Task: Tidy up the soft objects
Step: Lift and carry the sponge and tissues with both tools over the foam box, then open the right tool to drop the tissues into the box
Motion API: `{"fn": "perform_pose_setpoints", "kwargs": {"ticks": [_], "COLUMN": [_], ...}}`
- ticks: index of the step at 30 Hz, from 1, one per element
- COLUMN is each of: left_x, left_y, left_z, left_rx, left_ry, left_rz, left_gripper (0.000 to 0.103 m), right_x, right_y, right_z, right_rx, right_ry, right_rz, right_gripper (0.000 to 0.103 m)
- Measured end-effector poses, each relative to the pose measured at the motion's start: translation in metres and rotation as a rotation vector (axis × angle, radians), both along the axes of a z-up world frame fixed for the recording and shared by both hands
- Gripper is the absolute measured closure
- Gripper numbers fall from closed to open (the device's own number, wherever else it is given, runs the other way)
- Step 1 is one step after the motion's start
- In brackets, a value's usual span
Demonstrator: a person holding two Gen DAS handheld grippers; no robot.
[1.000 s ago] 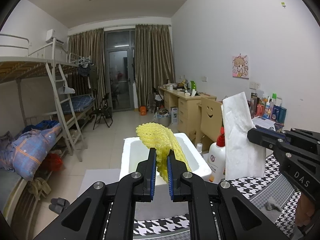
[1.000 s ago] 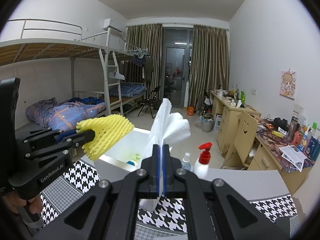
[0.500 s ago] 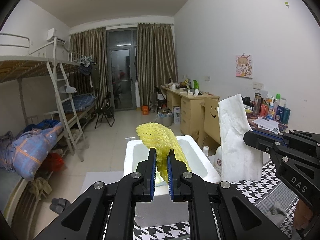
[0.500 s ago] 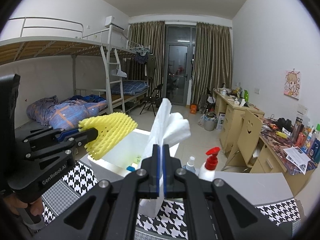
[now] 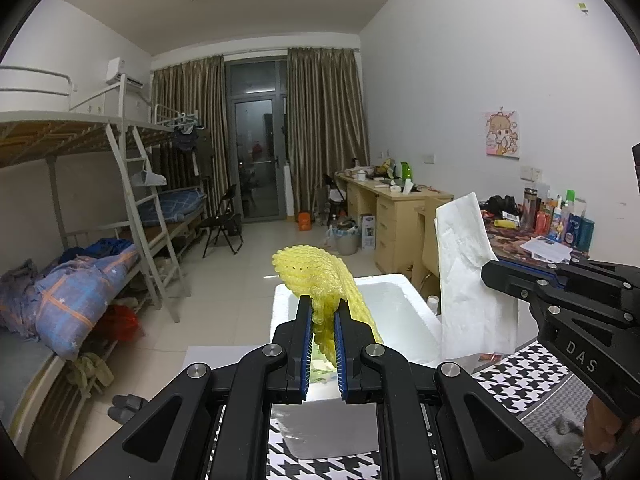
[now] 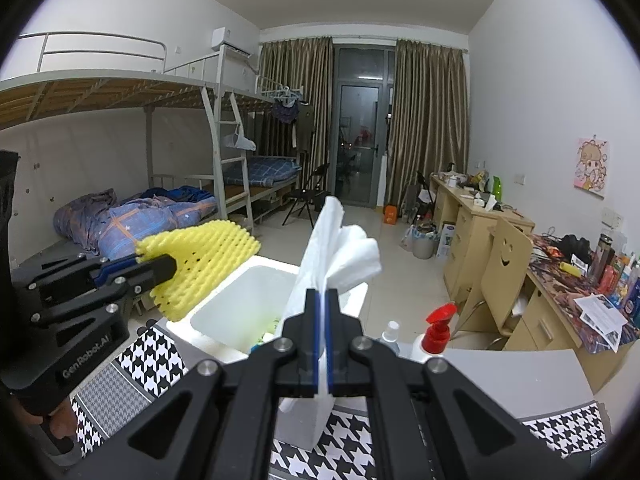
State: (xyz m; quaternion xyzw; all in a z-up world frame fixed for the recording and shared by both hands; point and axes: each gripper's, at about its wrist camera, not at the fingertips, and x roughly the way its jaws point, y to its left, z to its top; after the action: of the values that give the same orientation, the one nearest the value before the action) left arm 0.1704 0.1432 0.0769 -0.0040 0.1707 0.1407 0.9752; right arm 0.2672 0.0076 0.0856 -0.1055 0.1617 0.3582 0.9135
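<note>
The left gripper is clamped on a yellow foam net, held above the near end of the white foam box. The right gripper pinches a white paper towel just above the box's right rim. The box stands on a houndstooth cloth. A red-capped spray bottle and a small clear bottle stand right of the box. Beyond it a smiley-faced chair stands at the desk; bunk beds stand far left of it.
</note>
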Motion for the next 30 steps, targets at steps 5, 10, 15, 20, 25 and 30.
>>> {"fn": "perform_pose_setpoints", "kwargs": {"ticks": [5, 10, 15, 20, 25, 30], "left_x": [-0.001, -0.002, -0.004, -0.006, -0.009, -0.015], "left_y": [0.003, 0.006, 0.013, 0.02, 0.025, 0.032], "left_z": [0.0, 0.001, 0.0, -0.002, -0.004, -0.006], "left_rx": [0.002, 0.005, 0.001, -0.004, -0.008, -0.011], "left_ry": [0.003, 0.001, 0.006, 0.009, 0.013, 0.015], "left_rz": [0.017, 0.036, 0.061, 0.083, 0.1, 0.121], "left_gripper": [0.092, 0.092, 0.092, 0.092, 0.092, 0.092], "right_x": [0.004, 0.009, 0.014, 0.019, 0.024, 0.028], "right_y": [0.008, 0.013, 0.019, 0.028, 0.034, 0.042], "right_z": [-0.001, -0.003, -0.005, -0.009, -0.011, -0.012], "right_rx": [-0.01, -0.017, -0.026, -0.041, -0.046, -0.053], "right_ry": [0.003, 0.012, 0.021, 0.027, 0.05, 0.063], "right_rz": [0.006, 0.018, 0.026, 0.021, 0.03, 0.044], "right_gripper": [0.099, 0.099, 0.099, 0.099, 0.099, 0.099]}}
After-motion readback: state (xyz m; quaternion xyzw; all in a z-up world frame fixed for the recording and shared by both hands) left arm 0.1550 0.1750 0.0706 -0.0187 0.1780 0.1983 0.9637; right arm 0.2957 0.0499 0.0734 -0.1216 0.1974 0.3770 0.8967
